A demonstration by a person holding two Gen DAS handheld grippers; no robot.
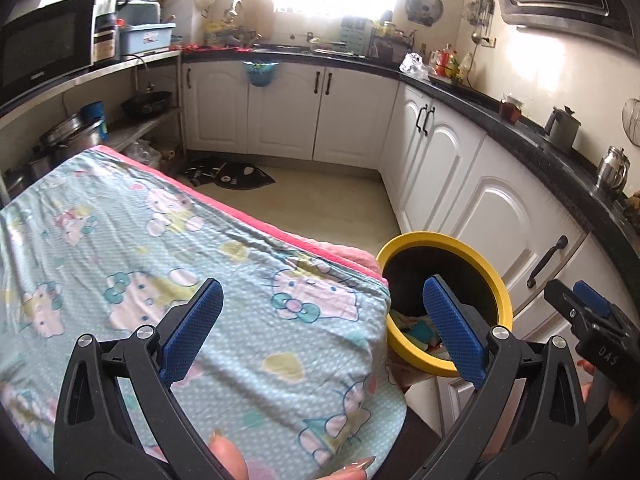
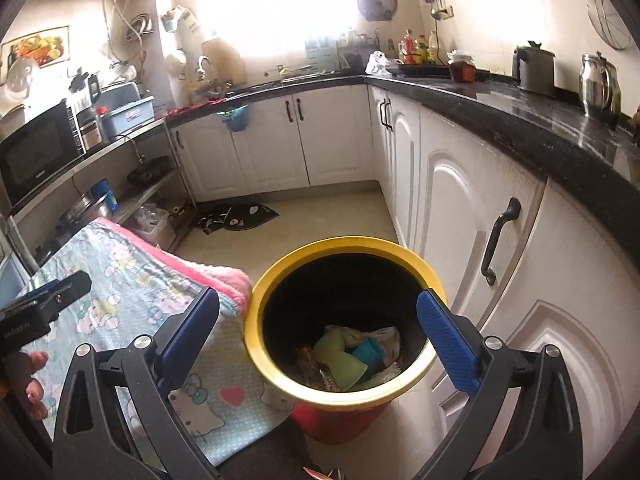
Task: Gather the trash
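Both wide and empty: left claw [image 1: 324, 328] above the cloth-covered table [image 1: 120, 240], right claw [image 2: 318, 334] above the yellow-rimmed bin [image 2: 256, 312] holding trash [image 2: 352, 356].

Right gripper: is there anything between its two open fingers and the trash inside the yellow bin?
Nothing. In the right wrist view the right gripper hangs open and empty above the yellow bin; the trash lies at the bottom, uncovered.

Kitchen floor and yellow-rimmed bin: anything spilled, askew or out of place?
One thing: the dark patterned floor mat lies crumpled and skewed near the metal shelf rack. The yellow-rimmed bin stands upright, trash inside, nothing spilled around it.
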